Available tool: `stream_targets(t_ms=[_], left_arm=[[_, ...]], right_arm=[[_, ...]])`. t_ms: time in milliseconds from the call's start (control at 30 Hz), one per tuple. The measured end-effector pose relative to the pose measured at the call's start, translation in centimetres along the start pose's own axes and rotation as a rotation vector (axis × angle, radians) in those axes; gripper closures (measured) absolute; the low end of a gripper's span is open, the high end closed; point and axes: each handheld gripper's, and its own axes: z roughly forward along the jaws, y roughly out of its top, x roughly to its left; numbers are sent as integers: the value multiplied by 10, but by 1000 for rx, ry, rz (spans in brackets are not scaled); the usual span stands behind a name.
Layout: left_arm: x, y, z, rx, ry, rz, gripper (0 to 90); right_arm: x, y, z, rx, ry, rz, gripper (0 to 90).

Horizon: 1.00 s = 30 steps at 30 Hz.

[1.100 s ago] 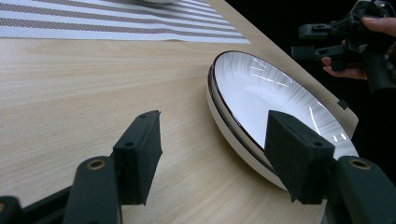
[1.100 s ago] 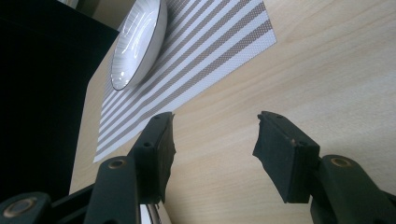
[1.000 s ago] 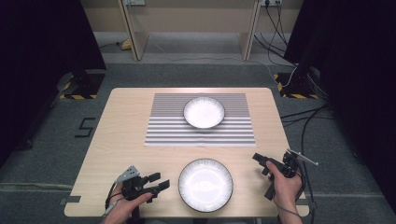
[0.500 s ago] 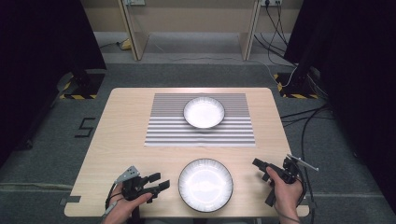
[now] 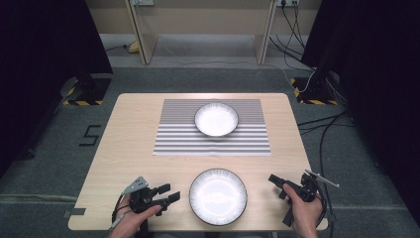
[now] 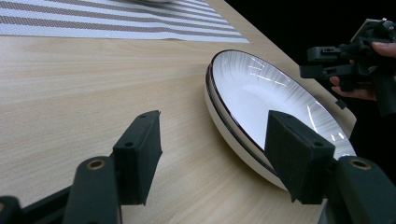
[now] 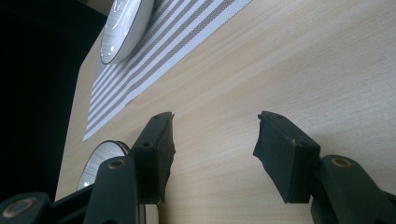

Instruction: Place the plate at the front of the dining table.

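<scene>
We have both grippers low at the near edge of the table (image 5: 124,148), one on each side of the white plate (image 5: 218,196). Our left gripper (image 5: 168,194) stands wide open and empty, its jaws pointing toward the plate, which lies just beyond its right jaw and apart from it. Our right gripper (image 5: 277,182) is also spread wide with nothing between its jaws, and the plate lies off to its left, a little farther away.

In the left gripper view the plate (image 6: 275,107) appears glazed, with a thin dark rim line, and there seem to be two plates stacked. We judge it stiff, fairly heavy for its size, slick and breakable. The raised rim is the only place to take hold, with one jaw above and one slid below the lip. A second white bowl (image 5: 216,119) sits on the striped placemat (image 5: 247,141), well ahead of both grippers.
</scene>
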Motion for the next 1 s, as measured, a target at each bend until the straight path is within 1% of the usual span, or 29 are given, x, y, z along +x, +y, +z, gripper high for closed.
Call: stream_targets(t_ms=[300,333,433,533,667,733,767,833,900,933,1000], left_arm=[[0,0,0,0,1,-1,359],[0,0,0,0,1,-1,358],[0,0,1,2,0,-1,358],[0,0,1,2,0,-1,358],[0,-1,1,3,2,-3,358],[0,-1,1,4,3,-2,358],[0,-1,1,4,2,-2,359],[0,-1,1,4,2,-2,358],[0,-1,1,4,-1,-2,358],[-1,-1,2,4,-2,-2,358],[0,-1,2,4,-1,-2,358]], right_arm=[[-7,-7,-6,-11,-5,6,460],[-8,-8,-7,-5,-6,6,460],[-10,-11,-7,-8,1,12,460],[-11,-13,-8,-2,-3,12,459],[-14,-14,-9,-8,0,17,458],[-14,-15,-11,-4,-8,10,459],[-14,-15,-12,-5,-3,17,458],[-15,-15,-13,-10,-11,10,459],[-16,-16,-15,-12,-7,15,458],[-16,-16,-15,-16,-13,7,458],[-17,-17,-16,-13,-12,11,458]])
